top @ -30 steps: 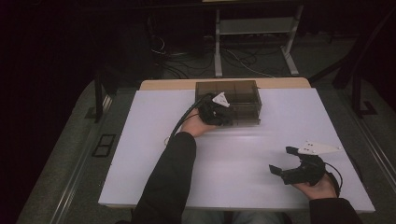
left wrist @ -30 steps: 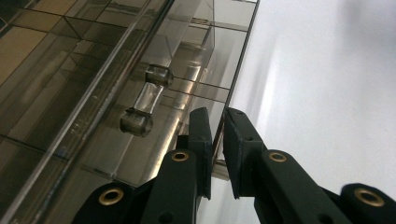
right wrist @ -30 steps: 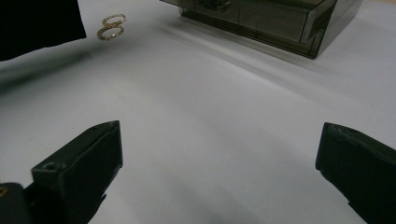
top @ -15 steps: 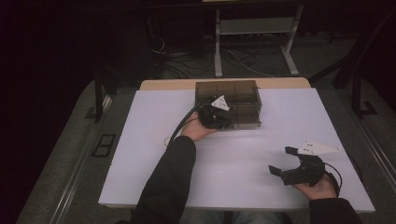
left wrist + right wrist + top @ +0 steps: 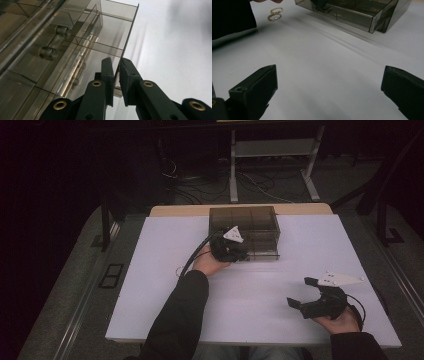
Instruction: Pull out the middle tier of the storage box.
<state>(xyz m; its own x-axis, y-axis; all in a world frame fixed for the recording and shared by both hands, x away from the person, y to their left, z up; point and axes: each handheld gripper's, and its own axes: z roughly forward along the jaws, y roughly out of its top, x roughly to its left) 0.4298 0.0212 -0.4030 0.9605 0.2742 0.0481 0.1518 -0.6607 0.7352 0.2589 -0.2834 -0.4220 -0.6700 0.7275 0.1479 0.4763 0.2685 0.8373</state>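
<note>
A smoky clear drawer box (image 5: 256, 226) stands at the far middle of the white table (image 5: 150, 295). My left gripper (image 5: 242, 254) is at the box's front, and in the left gripper view the jaws (image 5: 116, 63) are shut on a thin clear panel edge of a drawer (image 5: 126, 42). My right gripper (image 5: 300, 292) rests in a hand near the table's front right, jaws wide open with nothing between them (image 5: 330, 75). Farther off in the right gripper view are the box (image 5: 352, 13) and two small rings (image 5: 275, 14) on the table.
The rings (image 5: 179, 269) lie just left of the left wrist. The left gripper's cable (image 5: 196, 255) loops over the table beside the box. A dark sleeve (image 5: 180, 320) crosses the near middle. A shelf frame (image 5: 272, 155) and cables stand on the floor behind the table.
The left gripper has edged slightly toward the near side at the box's front. The right gripper has kept still.
</note>
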